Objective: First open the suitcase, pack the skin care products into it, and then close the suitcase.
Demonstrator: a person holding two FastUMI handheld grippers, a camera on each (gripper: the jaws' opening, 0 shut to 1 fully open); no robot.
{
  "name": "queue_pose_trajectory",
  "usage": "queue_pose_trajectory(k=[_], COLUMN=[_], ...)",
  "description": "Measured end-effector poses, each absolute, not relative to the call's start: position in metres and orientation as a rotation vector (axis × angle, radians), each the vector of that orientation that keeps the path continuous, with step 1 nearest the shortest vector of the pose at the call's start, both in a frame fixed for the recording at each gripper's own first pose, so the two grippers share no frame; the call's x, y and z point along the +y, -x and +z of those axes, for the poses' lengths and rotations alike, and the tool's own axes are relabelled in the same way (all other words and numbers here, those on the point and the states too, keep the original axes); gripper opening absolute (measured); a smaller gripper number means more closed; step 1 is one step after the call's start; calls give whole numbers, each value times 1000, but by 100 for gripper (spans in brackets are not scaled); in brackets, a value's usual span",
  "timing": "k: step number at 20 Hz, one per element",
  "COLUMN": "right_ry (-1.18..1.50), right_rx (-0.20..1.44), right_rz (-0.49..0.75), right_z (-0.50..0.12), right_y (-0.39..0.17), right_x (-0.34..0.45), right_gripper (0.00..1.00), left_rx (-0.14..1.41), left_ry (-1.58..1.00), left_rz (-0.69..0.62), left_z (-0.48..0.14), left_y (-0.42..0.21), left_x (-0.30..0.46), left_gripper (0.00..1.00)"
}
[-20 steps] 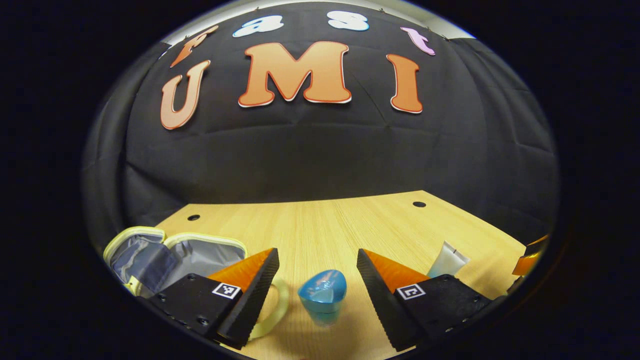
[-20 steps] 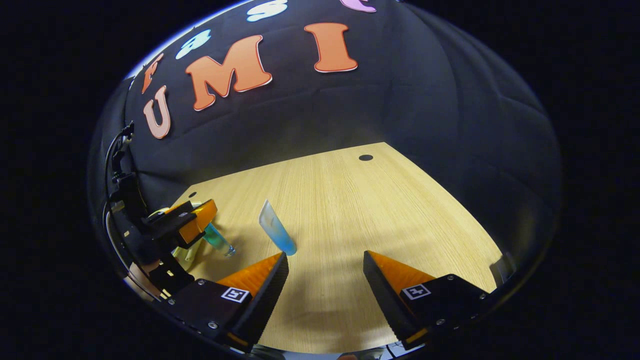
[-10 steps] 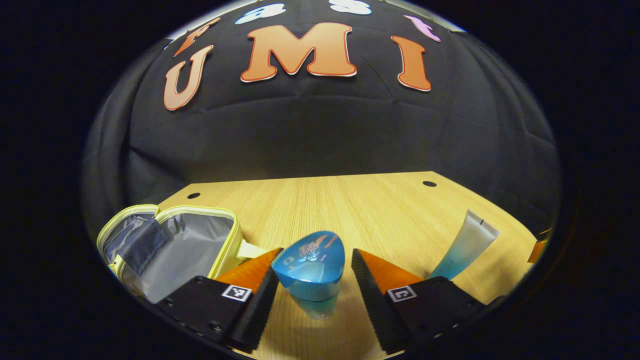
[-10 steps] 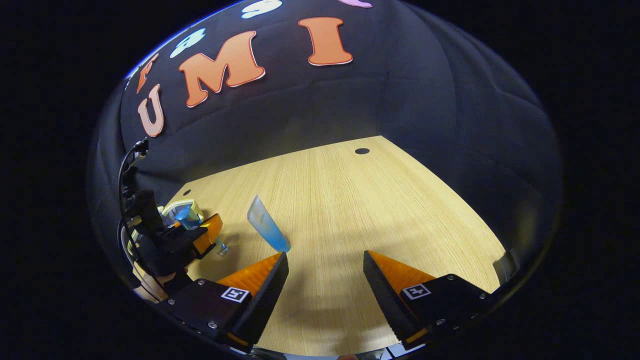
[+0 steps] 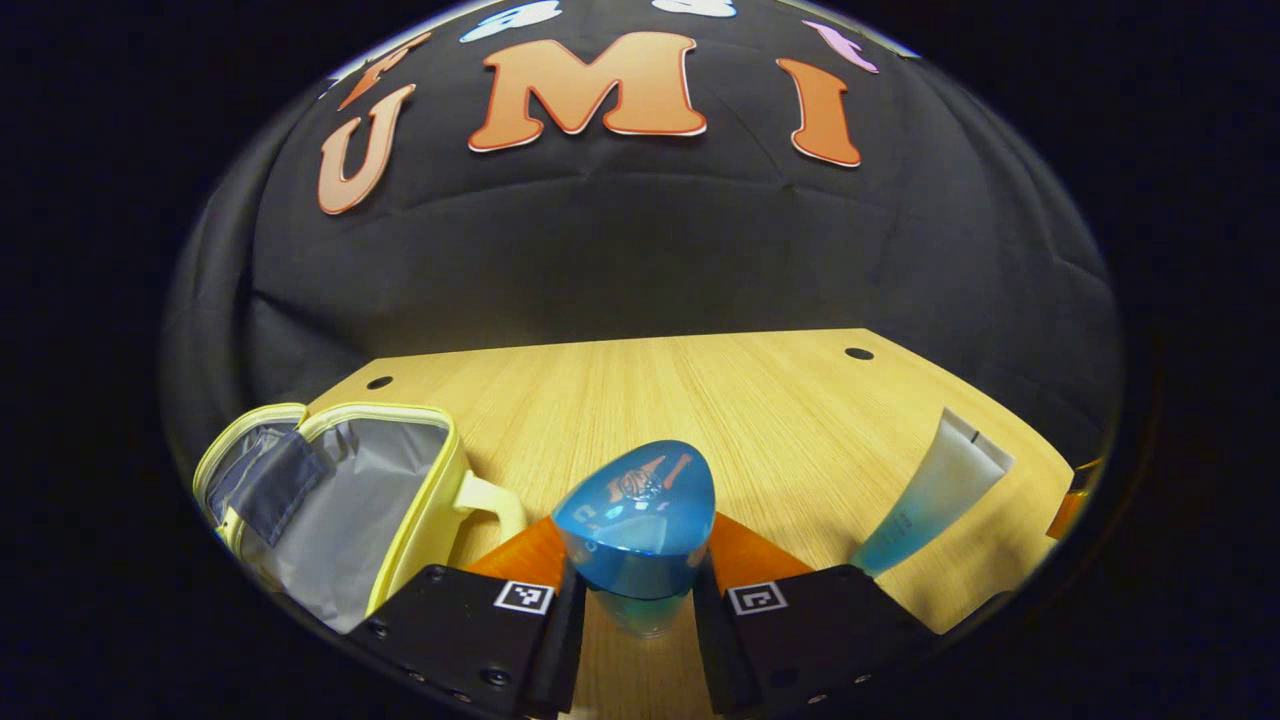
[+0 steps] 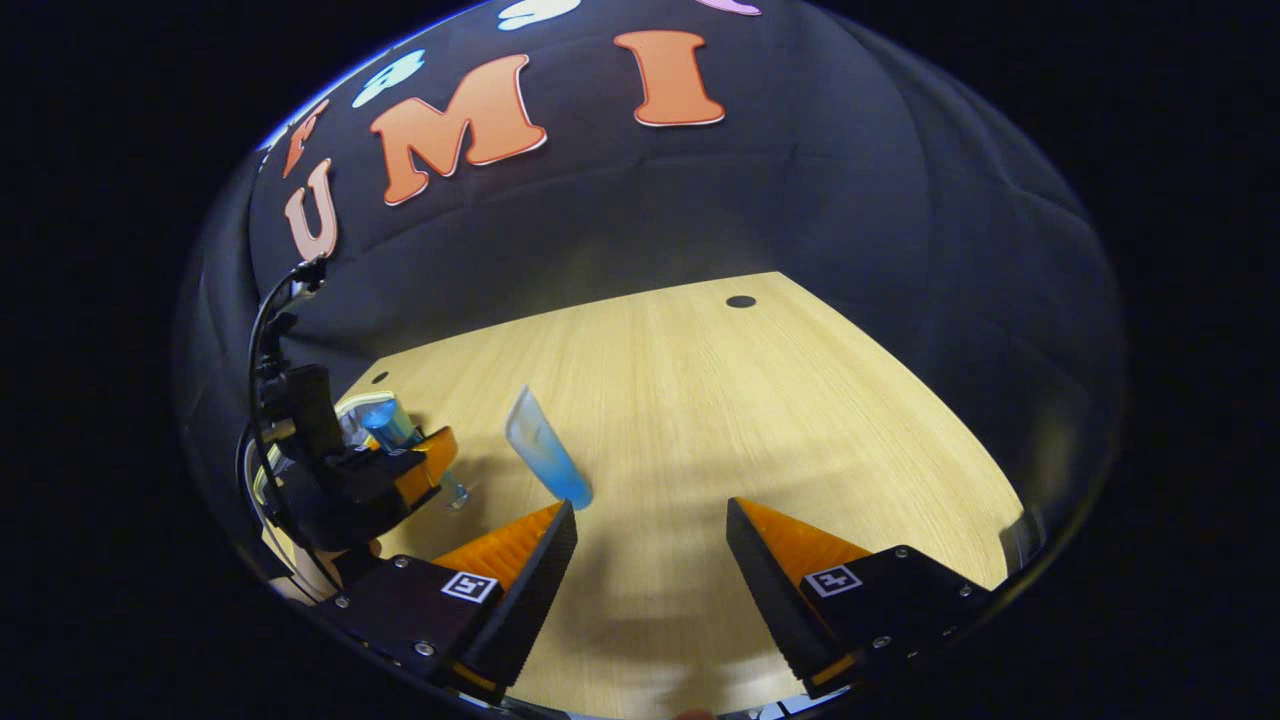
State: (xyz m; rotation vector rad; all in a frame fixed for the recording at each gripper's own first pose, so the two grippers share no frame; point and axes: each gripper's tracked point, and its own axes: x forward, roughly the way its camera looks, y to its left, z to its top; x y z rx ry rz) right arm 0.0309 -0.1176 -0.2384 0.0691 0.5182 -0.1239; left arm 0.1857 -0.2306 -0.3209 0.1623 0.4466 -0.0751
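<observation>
1. The left gripper (image 5: 628, 610) clamps its jaws on a translucent blue-capped bottle (image 5: 634, 520) above the wooden counter (image 5: 700, 400).
2. The right gripper (image 6: 650, 560) hangs wide open; a frosted blue tube (image 6: 545, 460) lies beyond.
3. Farther left, the open yellow-trimmed, grey-lined suitcase (image 5: 340, 500) likely receives the bottle next.

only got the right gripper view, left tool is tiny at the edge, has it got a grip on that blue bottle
Observer: Yes. In the left gripper view both fingers of the left tool press on the blue-capped bottle.
Operator: is the suitcase open
Observer: Open. The yellow-trimmed suitcase shows its grey lining, just left of the bottle.
Operator: anything packed in it
Observer: No product shows in the part of the lining I can see.
</observation>
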Motion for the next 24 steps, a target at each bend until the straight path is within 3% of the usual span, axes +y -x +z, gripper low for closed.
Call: queue_pose_trajectory(k=[8, 13, 15, 16, 17, 18, 24], right_ry=[106, 129, 108, 116, 104, 86, 56], right_rx=[560, 611, 644, 620, 619, 625, 604], right_rz=[13, 4, 6, -7, 1, 8, 0], right_z=[-279, -318, -335, -330, -329, -331, -297], right_y=[-91, -125, -132, -133, -137, -138, -114], right_x=[-69, -66, -63, -65, -65, -62, -62], right_gripper=[96, 90, 80, 61, 59, 45, 39], left_rx=[483, 496, 496, 493, 489, 485, 520], left_ry=[-101, -83, -78, -77, -78, -81, -34], left_rz=[-89, -91, -87, -85, -86, -91, -129], left_z=[-323, -323, -322, -321, -317, -315, -299], left_y=[-174, -169, -168, -168, -167, -167, -150], left_x=[-234, -229, -227, -226, -228, -229, -237], left_gripper=[46, 46, 46, 46, 46, 46, 46])
